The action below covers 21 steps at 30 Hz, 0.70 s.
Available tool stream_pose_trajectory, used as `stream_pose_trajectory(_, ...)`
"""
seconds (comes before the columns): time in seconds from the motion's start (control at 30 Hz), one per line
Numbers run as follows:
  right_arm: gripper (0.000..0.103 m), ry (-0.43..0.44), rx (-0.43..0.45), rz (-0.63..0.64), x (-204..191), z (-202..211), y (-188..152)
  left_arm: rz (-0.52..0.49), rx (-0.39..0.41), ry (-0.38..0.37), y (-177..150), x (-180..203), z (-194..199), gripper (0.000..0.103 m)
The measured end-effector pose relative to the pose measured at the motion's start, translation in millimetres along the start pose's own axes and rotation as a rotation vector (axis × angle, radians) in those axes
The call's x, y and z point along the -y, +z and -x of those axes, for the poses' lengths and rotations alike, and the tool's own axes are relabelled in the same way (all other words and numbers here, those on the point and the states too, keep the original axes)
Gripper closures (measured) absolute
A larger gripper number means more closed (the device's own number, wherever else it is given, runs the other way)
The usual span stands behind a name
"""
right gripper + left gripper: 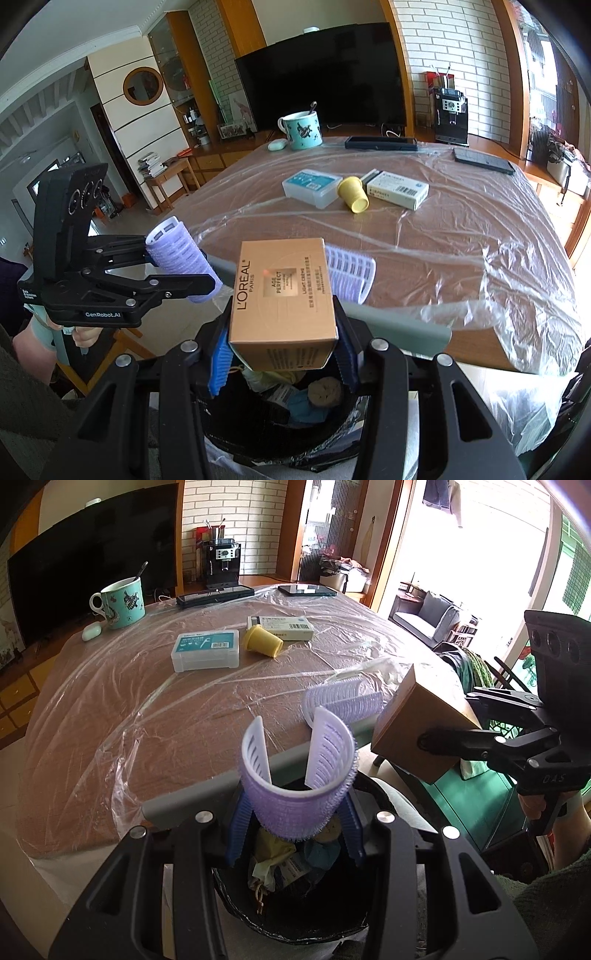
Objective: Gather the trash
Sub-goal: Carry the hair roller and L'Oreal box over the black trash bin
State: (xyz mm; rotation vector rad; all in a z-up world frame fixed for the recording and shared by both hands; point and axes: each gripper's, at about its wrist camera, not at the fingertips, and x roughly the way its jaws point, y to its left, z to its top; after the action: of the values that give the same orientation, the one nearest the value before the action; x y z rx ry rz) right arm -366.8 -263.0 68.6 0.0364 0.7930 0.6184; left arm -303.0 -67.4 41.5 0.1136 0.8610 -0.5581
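Beyond both grippers we see the table (461, 258) under plastic sheet, and directly below the fingertips the black-lined bin (280, 439), already holding wrappers and scraps, so some trash is in. Right gripper (282, 363) is clamped on the L'Oréal carton (282, 295), poised over the bin mouth; its long axis runs away from the tool, print reading sideways. Left gripper (295, 834) is closed on a purple hair roller (295, 797), also above the bin; the roller's axis stands roughly upright across the fingers, open end toward the camera. We judge both items ready to drop, not yet released. Left ahead on the table: a second roller (347, 698) at the near edge, medicine box (282, 627), floss case (205, 651), and yellow cup (262, 641) tipped on its side, mouth pointing toward us.
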Motion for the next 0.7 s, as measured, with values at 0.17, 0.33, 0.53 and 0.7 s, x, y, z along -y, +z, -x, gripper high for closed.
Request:
stream_pose_trajectory(0.17, 0.057, -0.003, -0.023, 0.003, -2.3, -1.1, -9.6, -0.008, -0.021, 0.000, -7.6, 4.8, -2.6, 0.059)
stream_pose_trajectory(0.33, 0.056, -0.004, -0.048, 0.004, -3.8, -4.3, -17.1, -0.009, -0.048, 0.003, -16.6, 7.3, -8.3, 0.059)
stream_pose_trajectory(0.53, 0.056, -0.004, -0.070, 0.009, -7.2, -8.7, -24.6, -0.002, -0.079, 0.001, -26.0, 8.3, -14.7, 0.059)
stream_pose_trajectory(0.7, 0.056, -0.003, -0.090, 0.008, -7.0, -14.1, -28.7, 0.004, -0.095, 0.002, -32.6, 9.9, -18.3, 0.059)
